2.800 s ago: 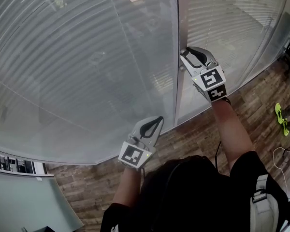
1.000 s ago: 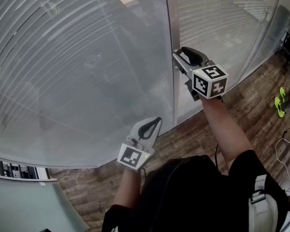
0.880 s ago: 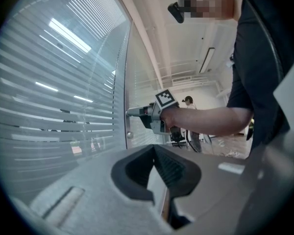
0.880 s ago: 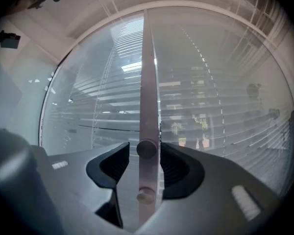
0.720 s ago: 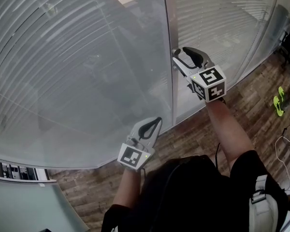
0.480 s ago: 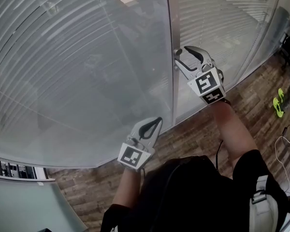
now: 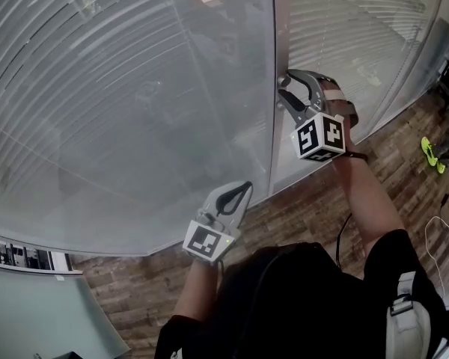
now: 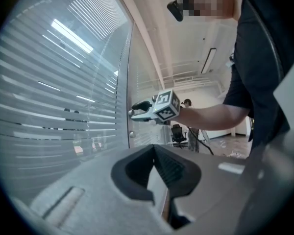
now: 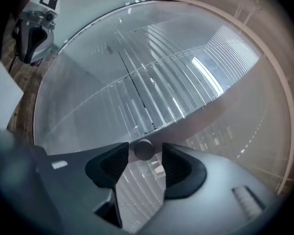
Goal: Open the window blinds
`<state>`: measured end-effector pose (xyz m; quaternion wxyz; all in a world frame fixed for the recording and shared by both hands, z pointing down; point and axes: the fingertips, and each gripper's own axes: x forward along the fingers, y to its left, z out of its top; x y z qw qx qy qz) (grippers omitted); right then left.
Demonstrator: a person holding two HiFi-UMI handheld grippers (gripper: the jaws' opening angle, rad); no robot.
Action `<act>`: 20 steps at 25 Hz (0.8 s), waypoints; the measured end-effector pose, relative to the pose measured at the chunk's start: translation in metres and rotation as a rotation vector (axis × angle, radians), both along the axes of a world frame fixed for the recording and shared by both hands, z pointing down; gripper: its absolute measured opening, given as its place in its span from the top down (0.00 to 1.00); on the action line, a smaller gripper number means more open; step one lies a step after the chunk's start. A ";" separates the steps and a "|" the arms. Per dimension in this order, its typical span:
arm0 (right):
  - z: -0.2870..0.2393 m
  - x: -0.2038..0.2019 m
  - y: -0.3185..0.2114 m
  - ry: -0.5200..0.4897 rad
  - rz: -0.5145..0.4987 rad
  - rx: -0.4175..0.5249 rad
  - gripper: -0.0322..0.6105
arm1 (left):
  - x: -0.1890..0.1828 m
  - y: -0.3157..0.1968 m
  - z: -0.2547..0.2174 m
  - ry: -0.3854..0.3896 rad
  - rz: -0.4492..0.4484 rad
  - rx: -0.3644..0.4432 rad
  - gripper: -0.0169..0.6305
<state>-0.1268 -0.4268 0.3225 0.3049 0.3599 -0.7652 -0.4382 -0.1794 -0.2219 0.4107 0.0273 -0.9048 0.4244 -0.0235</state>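
My right gripper (image 9: 144,149) has its jaws set wide, one on each side of a small round knob (image 9: 143,152). They have just been opening, and I see a sliver of gap on at least one side of the knob, so it sits between the pads released, not clamped. The knob stands out from the grey upright post (image 7: 283,43) that divides two glass panes. In the head view that gripper is up at the post with my forearm behind it. My left gripper (image 8: 154,149) has its jaws clenched tip to tip with nothing in them. It is held lower down, near the foot of the left pane, pointing at the glass but clear of it. Each gripper carries one cube faced with black-and-white square markers, and these patterns are the only print I can make out. The blinds (image 7: 120,88) are down behind the glass on both panes. Their horizontal slats run the full width and are tilted enough that thin strips of light show between them. That makes two grippers, two panes, one post and one knob. Below the window is a brown plank-pattern floor (image 7: 299,212). A bright green object (image 7: 432,155) that I cannot identify lies on it off to my right, well away from the window.
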 end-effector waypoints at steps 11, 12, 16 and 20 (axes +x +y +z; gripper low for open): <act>0.001 -0.003 -0.002 0.056 0.005 0.049 0.74 | -0.005 0.001 0.001 0.001 -0.017 -0.001 0.97; 0.002 -0.003 -0.002 0.058 0.006 0.051 0.75 | -0.005 0.001 0.001 0.000 -0.017 -0.001 0.97; 0.002 -0.003 -0.002 0.055 0.006 0.047 0.75 | -0.005 0.000 0.001 0.000 -0.015 -0.001 0.97; 0.001 -0.002 -0.001 0.038 0.005 0.037 0.75 | -0.004 0.000 0.000 0.002 -0.012 0.000 0.97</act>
